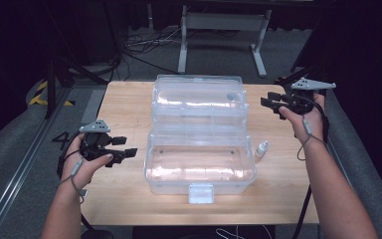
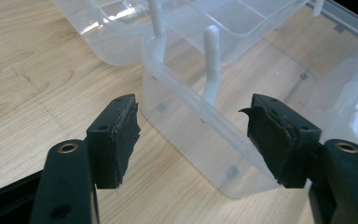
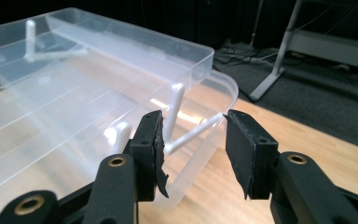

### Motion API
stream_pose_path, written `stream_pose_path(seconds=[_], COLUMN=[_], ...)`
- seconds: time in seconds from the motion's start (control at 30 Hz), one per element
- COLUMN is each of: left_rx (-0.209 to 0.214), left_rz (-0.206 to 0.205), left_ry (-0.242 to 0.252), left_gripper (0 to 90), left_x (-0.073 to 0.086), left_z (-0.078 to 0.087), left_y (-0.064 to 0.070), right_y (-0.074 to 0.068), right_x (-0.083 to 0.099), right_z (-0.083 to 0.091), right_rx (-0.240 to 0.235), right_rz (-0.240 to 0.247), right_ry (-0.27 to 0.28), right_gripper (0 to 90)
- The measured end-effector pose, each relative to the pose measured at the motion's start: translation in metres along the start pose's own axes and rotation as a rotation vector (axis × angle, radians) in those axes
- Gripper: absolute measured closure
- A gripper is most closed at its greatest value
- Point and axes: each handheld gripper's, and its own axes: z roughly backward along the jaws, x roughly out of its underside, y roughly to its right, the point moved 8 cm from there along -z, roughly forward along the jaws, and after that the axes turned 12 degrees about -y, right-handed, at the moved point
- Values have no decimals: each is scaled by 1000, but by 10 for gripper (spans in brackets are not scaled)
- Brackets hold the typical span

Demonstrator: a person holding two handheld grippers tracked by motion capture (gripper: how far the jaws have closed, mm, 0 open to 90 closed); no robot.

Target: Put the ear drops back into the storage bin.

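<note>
Both grippers stand wide open and empty: left gripper (image 1: 122,152) just short of the clear plastic box (image 1: 199,172), whose near corner wall sits between its jaws, right gripper (image 1: 273,103) beside the raised lid (image 1: 197,99). Judged light, thin-walled, slippery and flexing; best pinched at a rim. Small bottle (image 1: 262,149) stands below the right gripper.

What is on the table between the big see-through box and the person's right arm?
A small white dropper bottle stands there on the wooden table, just right of the clear plastic box and apart from it, in the high view.
</note>
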Motion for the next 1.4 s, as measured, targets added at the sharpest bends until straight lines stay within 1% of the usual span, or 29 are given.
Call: stream_pose_path(seconds=[0.17, 0.23, 0.27, 0.3, 0.4, 0.57, 0.6, 0.63, 0.73, 0.77, 0.87, 0.97, 1.0, 1.07, 1.17, 1.2, 1.23, 1.33, 1.37, 1.4], left_rx=[-5, -13, -13, -21, -25, -33, -33, -34, -36, -37, -41, -41, -41, -40, -42, -44, -44, -48, -59, -59], left_rz=[6, 10, 10, 18, 25, 32, 36, 37, 46, 52, 50, 51, 52, 55, 55, 54, 55, 62, 59, 64], left_ry=[-4, -8, -8, -16, -21, -31, -36, -39, -50, -54, -59, -65, -70, -70, -71, -71, -71, -77, -83, -82], left_gripper=[326, 325, 325, 324, 324, 325, 325, 325, 325, 326, 325, 325, 325, 326, 327, 327, 327, 327, 328, 328], left_x=[2, 4, 4, 6, 8, 12, 13, 13, 16, 16, 17, 18, 18, 19, 19, 19, 19, 20, 21, 21], left_z=[1, 1, 1, 1, 2, 1, 1, 1, 0, 0, -1, -2, -2, -2, -3, -3, -3, -3, -3, -3], left_y=[-2, -4, -4, -5, -6, -6, -6, -6, -7, -7, -8, -9, -9, -9, -10, -11, -11, -12, -14, -14], right_y=[-4, -5, -5, -6, -8, -12, -12, -13, -14, -14, -13, -14, -13, -13, -13, -12, -12, -12, -12, -12], right_x=[8, 11, 11, 15, 18, 26, 26, 28, 31, 32, 37, 43, 44, 45, 47, 49, 49, 51, 52, 54], right_z=[10, 11, 11, 11, 11, 9, 9, 9, 8, 7, 4, 0, -1, -2, -4, -5, -5, -7, -7, -8], right_rx=[-26, -40, -40, -46, -59, -80, -81, -79, -80, -78, -62, -64, -62, -59, -75, -77, -77, -79, -81, -82], right_rz=[0, -2, -2, 11, 17, 37, 39, 51, 56, 63, 80, 85, 87, 88, 78, 80, 80, 87, 92, 98], right_ry=[-42, -68, -68, -102, -125, -200, -211, -229, -274, -297, -355, -415, -426, -429, -450, -468, -468, -500, -511, -526], right_gripper=[575, 575, 575, 575, 575, 588, 589, 590, 595, 601, 607, 610, 610, 612, 624, 627, 627, 628, 628, 627])
